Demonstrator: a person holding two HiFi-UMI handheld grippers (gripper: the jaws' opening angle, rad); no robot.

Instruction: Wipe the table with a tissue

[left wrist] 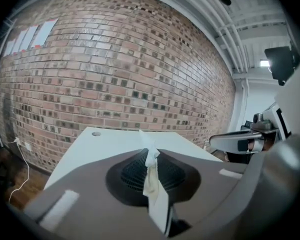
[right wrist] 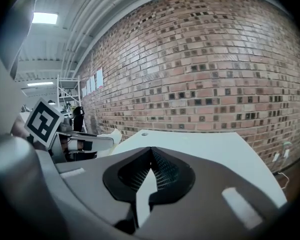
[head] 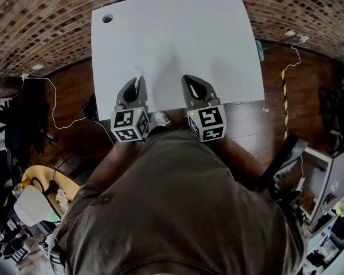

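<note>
A white table [head: 178,44] lies in front of me. Over its near edge, my left gripper [head: 139,83] is shut on a thin white tissue [head: 139,73]. In the left gripper view the tissue [left wrist: 151,170] stands twisted and pinched between the closed jaws, its tip poking past them over the table [left wrist: 105,144]. My right gripper [head: 190,83] hovers beside it to the right, shut with nothing in it. The right gripper view shows its jaws [right wrist: 151,153] meeting at the tips above the table [right wrist: 220,149], with the left gripper [right wrist: 85,141] and tissue [right wrist: 109,135] off to the left.
A round cable hole [head: 108,18] sits in the table's far left corner. A brick wall [left wrist: 115,69] stands behind the table. A teal object [head: 259,49] hangs at the right edge. White cables [head: 53,105] and a yellow-black strip [head: 285,105] lie on the wooden floor.
</note>
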